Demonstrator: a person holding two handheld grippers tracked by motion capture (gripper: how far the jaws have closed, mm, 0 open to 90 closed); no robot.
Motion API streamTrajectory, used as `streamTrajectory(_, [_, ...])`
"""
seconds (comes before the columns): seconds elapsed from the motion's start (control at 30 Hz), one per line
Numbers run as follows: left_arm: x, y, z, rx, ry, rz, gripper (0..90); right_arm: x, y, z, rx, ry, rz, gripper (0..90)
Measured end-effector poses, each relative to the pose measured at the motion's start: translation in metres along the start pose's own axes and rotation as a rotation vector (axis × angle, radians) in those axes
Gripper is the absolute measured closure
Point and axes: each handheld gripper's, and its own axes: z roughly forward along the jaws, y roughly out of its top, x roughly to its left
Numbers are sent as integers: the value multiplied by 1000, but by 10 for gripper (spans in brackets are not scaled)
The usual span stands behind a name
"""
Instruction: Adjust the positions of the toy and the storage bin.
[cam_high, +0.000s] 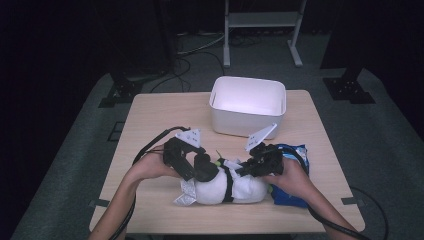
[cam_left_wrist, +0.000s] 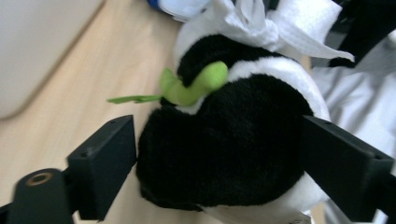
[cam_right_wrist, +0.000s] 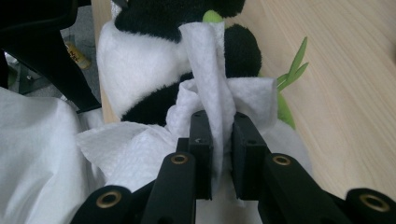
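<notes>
A black and white plush panda lies on the wooden table near its front edge, with a green bamboo sprig on it. White tissue is draped and bunched over the plush. My left gripper straddles a black part of the panda; its jaws stand wide and the plush fills the gap, brushing both pads without looking squeezed. My right gripper comes in from the right and is shut on a fold of the tissue.
A white plastic bin stands behind the panda at the table's middle back. A blue bag lies under my right hand. A small silvery packet sits at the panda's left end. White cloth lies beside the toy.
</notes>
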Motion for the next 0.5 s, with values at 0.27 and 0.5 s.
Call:
streamTrajectory(0.27, [0,-14,4,-73,-36,2,194,9,22,8,24,-7,-44,795])
streamTrajectory(0.5, [-1,-13,4,-55,-37,17,195,13,51,18,-9,1,-95,796])
